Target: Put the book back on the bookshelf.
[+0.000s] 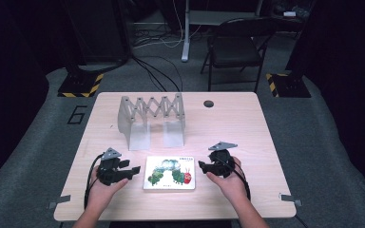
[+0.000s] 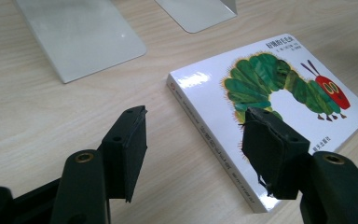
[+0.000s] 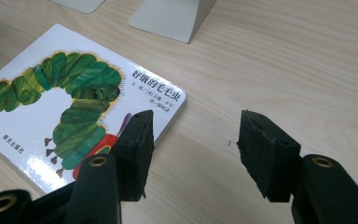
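A white board book [image 1: 169, 173] with a green caterpillar on its cover lies flat near the table's front edge, between the two hands. My left gripper [image 1: 134, 170] is just left of the book, its jaws pointing right. In the left gripper view this gripper [image 2: 196, 135] is open, one jaw over the bare wood and the other over the book [image 2: 261, 88] near its spine. My right gripper [image 1: 203, 165] is at the book's right side, pointing left. In its own view it [image 3: 193, 135] is open above the book's [image 3: 51, 102] corner, with nothing pressed between the pads.
A grey expanding rack [image 1: 152, 116] with upright metal plates stands behind the book at the table's middle. Its flat feet [image 2: 81, 37] [image 3: 172, 16] reach toward the book. A round cable hole [image 1: 208, 103] sits at the back. A folding chair [image 1: 237, 45] stands beyond the table.
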